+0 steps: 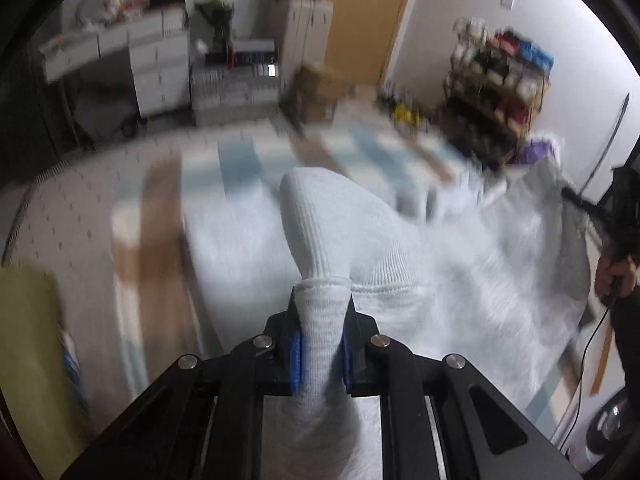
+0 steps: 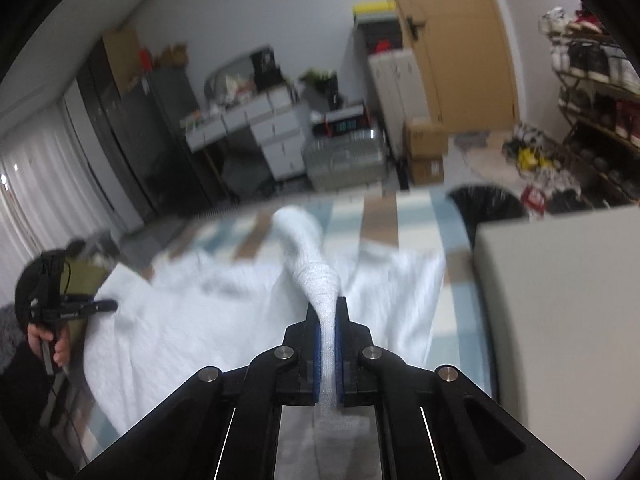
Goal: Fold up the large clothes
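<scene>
Blurred bedroom clutter lies beyond the bed (image 1: 80,216), where I have the left hand-held gripper (image 1: 320,344) and right hand-held gripper (image 2: 328,356) each pinching bunched white knit garment (image 1: 460,280), mostly spread across the bed's middle, so folding seems barely begun.

Dim, even indoor light; heavy motion blur, fisheye warp.

Sharp only up close: black gripper bodies and the ribbed white garment (image 1: 320,240) pinched there. Smeared beyond that: checked bedspread (image 1: 248,156), shoe rack (image 1: 496,88), drawers (image 2: 276,136). Brightest at the curtain (image 2: 36,200), perhaps daylight behind it. Soft, faint shadows, no hard glare. Bent straight lines, such as the door (image 2: 452,40), towards the rim; black vignette in every corner.
</scene>
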